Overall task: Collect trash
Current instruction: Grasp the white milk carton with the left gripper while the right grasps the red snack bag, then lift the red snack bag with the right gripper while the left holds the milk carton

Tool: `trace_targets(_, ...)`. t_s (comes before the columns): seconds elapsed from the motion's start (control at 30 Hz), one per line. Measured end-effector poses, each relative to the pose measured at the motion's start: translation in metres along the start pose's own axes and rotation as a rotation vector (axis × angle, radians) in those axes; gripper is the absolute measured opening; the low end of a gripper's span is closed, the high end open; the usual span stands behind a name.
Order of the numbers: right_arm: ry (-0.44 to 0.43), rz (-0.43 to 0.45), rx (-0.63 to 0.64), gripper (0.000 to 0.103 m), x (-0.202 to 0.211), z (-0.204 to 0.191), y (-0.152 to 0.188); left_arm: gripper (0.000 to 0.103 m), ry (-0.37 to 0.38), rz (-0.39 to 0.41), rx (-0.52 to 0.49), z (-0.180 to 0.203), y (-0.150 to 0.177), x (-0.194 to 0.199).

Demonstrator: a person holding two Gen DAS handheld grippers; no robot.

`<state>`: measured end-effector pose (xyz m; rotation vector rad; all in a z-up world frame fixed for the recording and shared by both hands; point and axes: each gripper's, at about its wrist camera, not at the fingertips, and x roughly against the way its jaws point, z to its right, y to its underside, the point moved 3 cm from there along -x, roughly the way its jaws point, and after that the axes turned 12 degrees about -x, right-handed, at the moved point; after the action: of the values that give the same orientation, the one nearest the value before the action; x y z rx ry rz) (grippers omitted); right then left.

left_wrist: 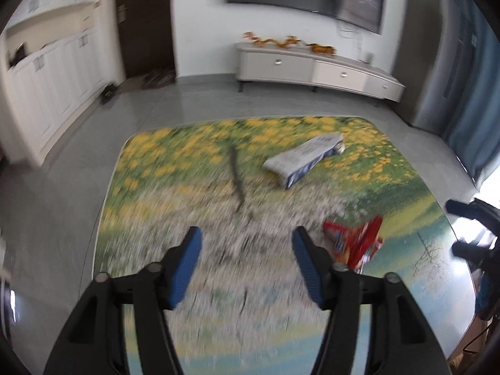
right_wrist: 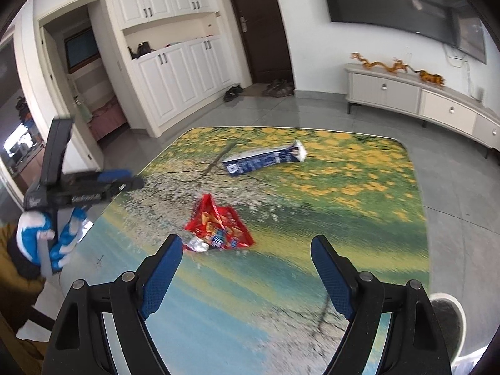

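Observation:
A crumpled red snack wrapper [right_wrist: 218, 228] lies on the flower-print table [right_wrist: 343, 193]; it also shows in the left wrist view [left_wrist: 359, 240], just right of my left gripper's right finger. A flattened blue-and-white carton [right_wrist: 264, 159] lies farther back on the table, also in the left wrist view [left_wrist: 304, 159]. My left gripper [left_wrist: 247, 247] is open and empty above the table. My right gripper [right_wrist: 247, 259] is open and empty, with the wrapper just beyond its left finger. The left gripper [right_wrist: 93, 184] shows from the side in the right wrist view.
A round white bin [right_wrist: 447, 315] stands off the table's near right corner. A low TV cabinet [right_wrist: 422, 103] with dragon figures lines the far wall. White cupboards [right_wrist: 175, 78] and a dark door [right_wrist: 259, 25] stand beyond grey floor tiles.

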<state>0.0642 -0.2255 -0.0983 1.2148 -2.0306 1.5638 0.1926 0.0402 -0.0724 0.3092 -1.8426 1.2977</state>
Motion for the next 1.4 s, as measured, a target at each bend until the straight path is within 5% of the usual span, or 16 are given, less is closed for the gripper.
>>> trace_targets(0.27, -0.091, -0.056, 0.001, 0.083, -0.044, -0.012, -0.009, 0.072, 0.114, -0.017, -0.217, 0.033, -0.061, -0.058)
trace_targets(0.4, -0.121, -0.074, 0.0, 0.083, -0.063, -0.014, -0.01, 0.072, 0.105, -0.048, -0.3, 0.049, -0.079, -0.094)
trace_targets(0.87, -0.174, -0.142, -0.02, 0.082, -0.122, -0.018, -0.009, 0.071, 0.153, -0.13, -0.263, 0.048, -0.081, -0.171)
trace_targets(1.13, -0.18, -0.156, -0.017, 0.046, -0.122, -0.021, -0.001, 0.048, 0.156, -0.112, -0.236, 0.048, -0.075, -0.167)
trace_targets(1.27, -0.2, -0.158, -0.038, 0.03, -0.115, -0.018, 0.004, 0.047, 0.157, -0.101, -0.208, 0.051, -0.069, -0.157)
trace_targets(1.4, -0.202, -0.161, -0.067, 0.026, -0.106, -0.012, 0.01, 0.046, 0.149, -0.09, -0.157, 0.051, -0.058, -0.143)
